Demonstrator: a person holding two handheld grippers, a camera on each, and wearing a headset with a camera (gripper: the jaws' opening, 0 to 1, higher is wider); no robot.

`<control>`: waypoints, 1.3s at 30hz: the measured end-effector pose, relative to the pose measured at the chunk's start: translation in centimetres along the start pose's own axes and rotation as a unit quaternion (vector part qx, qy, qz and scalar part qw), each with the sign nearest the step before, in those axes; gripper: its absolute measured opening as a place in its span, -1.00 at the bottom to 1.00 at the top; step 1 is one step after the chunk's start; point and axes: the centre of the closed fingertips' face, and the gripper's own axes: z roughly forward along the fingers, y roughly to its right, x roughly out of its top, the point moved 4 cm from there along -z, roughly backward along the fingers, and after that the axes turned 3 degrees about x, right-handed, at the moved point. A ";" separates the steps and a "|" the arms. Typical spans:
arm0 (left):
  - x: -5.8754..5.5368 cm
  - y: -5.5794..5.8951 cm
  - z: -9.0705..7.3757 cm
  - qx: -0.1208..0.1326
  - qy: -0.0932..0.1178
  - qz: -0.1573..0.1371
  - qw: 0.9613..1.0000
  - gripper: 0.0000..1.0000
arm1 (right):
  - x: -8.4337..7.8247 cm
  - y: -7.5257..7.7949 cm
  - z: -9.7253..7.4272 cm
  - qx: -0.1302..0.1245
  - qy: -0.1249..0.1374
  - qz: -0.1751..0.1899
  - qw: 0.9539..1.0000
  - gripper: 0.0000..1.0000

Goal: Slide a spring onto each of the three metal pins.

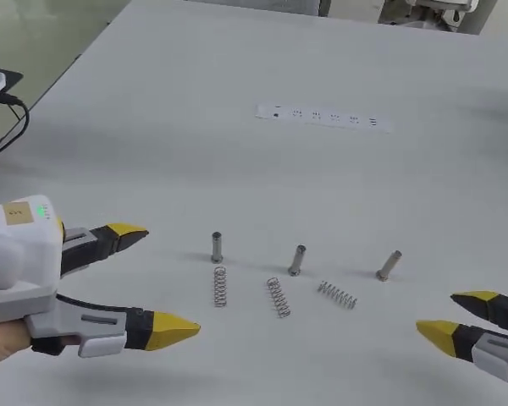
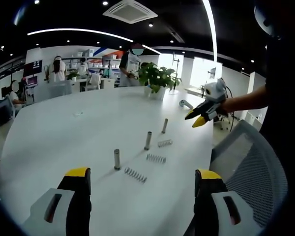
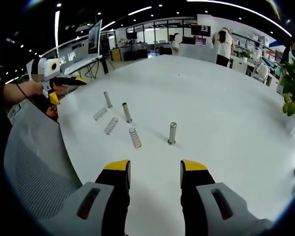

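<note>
Firstly, left tongs [image 1: 169, 277]: yellow-tipped, spread wide, holding nothing, over the near left part of the desk [image 1: 237, 169]. Right tongs [image 1: 436, 312]: yellow-tipped, spread less wide, holding nothing, at the near right.

Between the two, three metal pins in a row, each standing on end on the desk with no spring on it: left pin [image 1: 217, 247], middle pin [image 1: 297, 260], right pin [image 1: 389, 265].

Three springs lie flat on the desk, just on the near side of the pins: left spring [image 1: 219, 286], middle spring [image 1: 278, 297], right spring [image 1: 336, 294].

Further back, a white strip [image 1: 322, 116] lies flat, well apart from the pins. At the far left edge is a black cable [image 1: 13, 114].

The left gripper view adds a grey mesh chair [image 2: 250, 167] beside the desk and a potted plant [image 2: 155, 76] at the far end.
</note>
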 end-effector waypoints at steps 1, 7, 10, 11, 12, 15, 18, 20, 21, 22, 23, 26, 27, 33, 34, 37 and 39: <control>0.0 0.0 -0.1 0.000 0.000 0.000 1.000 0.68 | 0.2 -0.1 0.2 0.002 0.000 -0.004 1.000 -0.22; -0.2 0.0 -0.2 0.003 0.000 -0.001 1.000 0.68 | 1.3 -0.6 1.1 0.017 0.003 -0.021 1.000 -0.24; -0.2 0.0 -0.2 0.003 -0.001 -0.001 1.000 0.68 | 1.9 -1.1 1.5 0.025 0.004 -0.030 0.999 -0.24; -0.2 0.0 -0.3 0.003 -0.001 -0.002 1.000 0.68 | 2.0 -1.2 1.5 0.026 0.005 -0.034 0.999 -0.24; -0.2 0.0 -0.3 0.004 -0.001 -0.001 1.000 0.68 | 2.2 -1.3 1.7 0.029 0.005 -0.037 0.999 -0.24; -0.2 0.0 -0.3 0.004 -0.001 -0.001 1.000 0.68 | 2.7 -1.7 1.9 0.033 0.006 -0.044 0.998 -0.24; -0.2 0.0 -0.2 0.003 -0.001 -0.001 1.000 0.68 | 2.9 -1.7 2.3 0.037 0.006 -0.044 0.998 -0.27; -0.2 0.0 -0.2 0.003 -0.001 -0.002 1.000 0.67 | 3.0 -1.8 2.5 0.039 0.005 -0.046 0.998 -0.27; -0.2 0.0 -0.2 0.003 -0.001 -0.002 1.000 0.68 | 3.0 -1.9 2.7 0.042 0.003 -0.048 0.998 -0.29; -0.2 0.1 -0.2 0.003 -0.001 -0.002 1.000 0.67 | 3.0 -2.0 2.9 0.043 0.002 -0.050 0.998 -0.29; -0.2 0.1 -0.2 0.002 -0.002 -0.001 1.000 0.67 | 3.0 -2.3 3.1 0.047 -0.003 -0.057 0.997 -0.29; -0.3 0.1 -0.2 0.001 -0.003 -0.001 1.000 0.67 | 3.2 -2.9 3.8 0.057 -0.012 -0.078 0.995 -0.32; -0.3 0.2 -0.2 0.001 -0.003 -0.001 1.000 0.67 | 3.2 -3.0 3.9 0.058 -0.015 -0.084 0.995 -0.32; -0.4 0.3 -0.2 0.000 -0.004 -0.001 1.000 0.67 | 3.4 -3.6 5.6 0.074 -0.034 -0.110 0.991 -0.35; -0.4 0.3 -0.3 0.000 -0.004 -0.002 1.000 0.67 | 3.5 -3.7 5.8 0.076 -0.036 -0.115 0.990 -0.36; -0.5 0.3 -0.4 0.001 -0.004 -0.002 1.000 0.67 | 3.5 -3.9 6.4 0.080 -0.046 -0.124 0.988 -0.37; -0.6 0.2 -0.5 0.003 -0.005 -0.002 1.000 0.67 | 3.5 -4.0 6.8 0.081 -0.049 -0.131 0.987 -0.37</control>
